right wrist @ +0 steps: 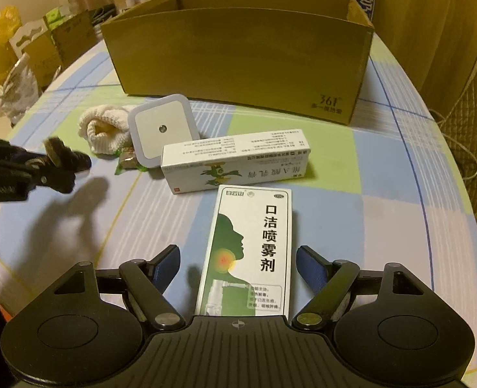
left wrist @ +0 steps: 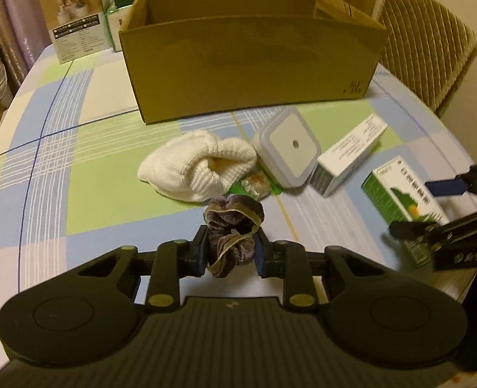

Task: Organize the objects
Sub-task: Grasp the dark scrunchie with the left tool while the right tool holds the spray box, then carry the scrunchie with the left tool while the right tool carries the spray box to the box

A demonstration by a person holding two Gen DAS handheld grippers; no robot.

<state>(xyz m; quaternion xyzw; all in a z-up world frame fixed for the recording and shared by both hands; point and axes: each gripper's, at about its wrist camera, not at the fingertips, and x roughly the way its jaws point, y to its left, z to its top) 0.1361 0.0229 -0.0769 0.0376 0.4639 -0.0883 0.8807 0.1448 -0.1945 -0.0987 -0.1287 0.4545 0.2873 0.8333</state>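
Your left gripper [left wrist: 231,252] pinches the purple velvet scrunchie [left wrist: 233,232] above the checked tablecloth [left wrist: 77,168]; your right gripper [right wrist: 238,263], spread wide, straddles the green-and-white spray box [right wrist: 248,252]. The open cardboard box [left wrist: 251,64] stands beyond.

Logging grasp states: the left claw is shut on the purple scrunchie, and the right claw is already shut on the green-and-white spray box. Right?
Not quite. The left claw is shut on the purple scrunchie, but the right claw is open: in the right wrist view its fingers stand apart on either side of the green-and-white spray box, which lies flat on the table, not gripped.
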